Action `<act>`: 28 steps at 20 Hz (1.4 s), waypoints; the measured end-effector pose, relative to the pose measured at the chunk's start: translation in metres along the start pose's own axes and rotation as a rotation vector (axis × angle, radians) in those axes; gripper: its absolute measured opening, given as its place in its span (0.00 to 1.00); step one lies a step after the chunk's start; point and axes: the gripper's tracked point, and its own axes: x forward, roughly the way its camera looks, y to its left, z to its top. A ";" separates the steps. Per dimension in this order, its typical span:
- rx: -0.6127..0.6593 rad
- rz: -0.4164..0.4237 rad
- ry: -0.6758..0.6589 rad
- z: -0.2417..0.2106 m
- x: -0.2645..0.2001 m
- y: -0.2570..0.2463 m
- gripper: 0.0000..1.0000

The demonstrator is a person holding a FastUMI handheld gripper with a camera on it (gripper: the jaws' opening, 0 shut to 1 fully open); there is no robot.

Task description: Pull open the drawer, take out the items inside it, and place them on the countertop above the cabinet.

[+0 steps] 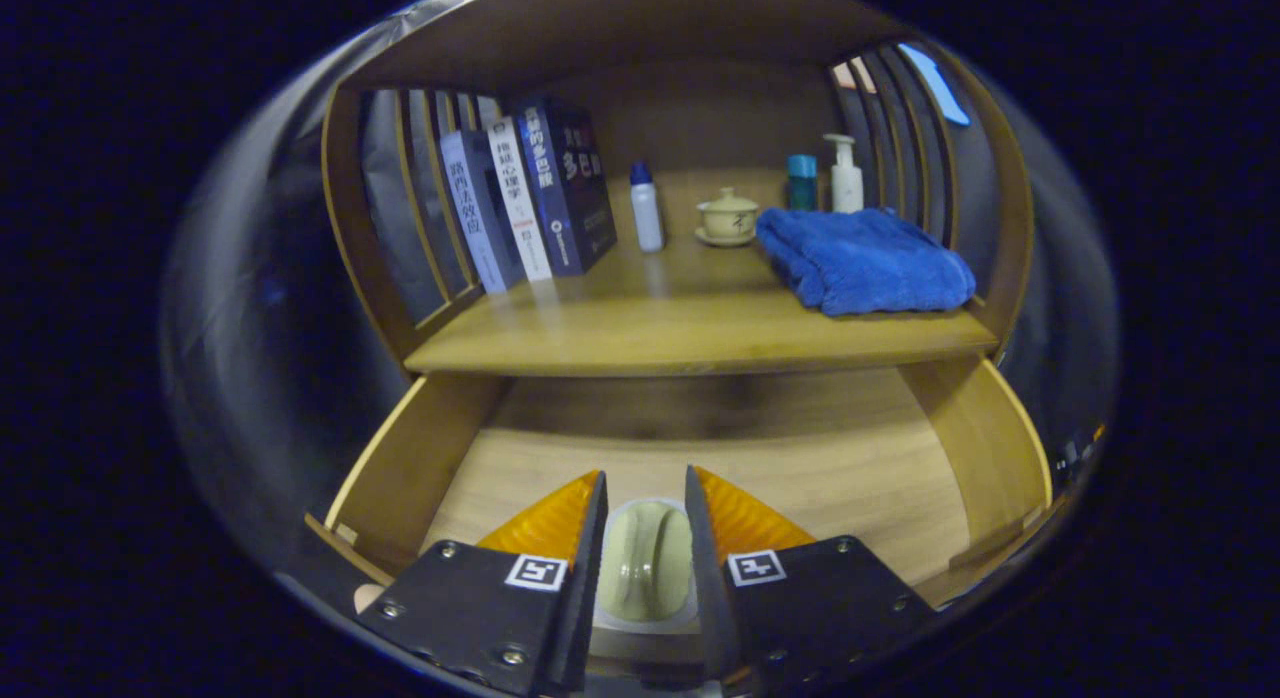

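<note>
The wooden drawer [400,468] is pulled open under the countertop [690,333], and its floor shows bare wood beyond my fingers. A pale green ceramic cup with a knobbed lid [648,563] sits between the two fingers, over the near part of the drawer. My gripper [645,478] is shut on this cup, with a finger pressed against each side. A white rim shows under the cup; its lower part is hidden by the gripper body.
On the countertop stand several books [525,203] at the left, a white bottle with a blue cap [646,208], a lidded cup on a saucer [727,218], a teal bottle [801,181], a pump bottle [846,175] and a folded blue towel [860,260]. Slatted side walls enclose it.
</note>
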 end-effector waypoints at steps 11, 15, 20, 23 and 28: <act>-0.040 -0.056 0.150 -0.030 0.029 0.002 0.16; 0.025 -0.007 0.191 -0.038 0.028 0.011 0.26; -0.027 -0.015 0.240 -0.058 0.035 0.012 0.35; -0.099 -0.033 0.238 -0.060 0.036 0.012 0.36; -0.097 -0.038 0.215 -0.055 0.037 0.012 0.17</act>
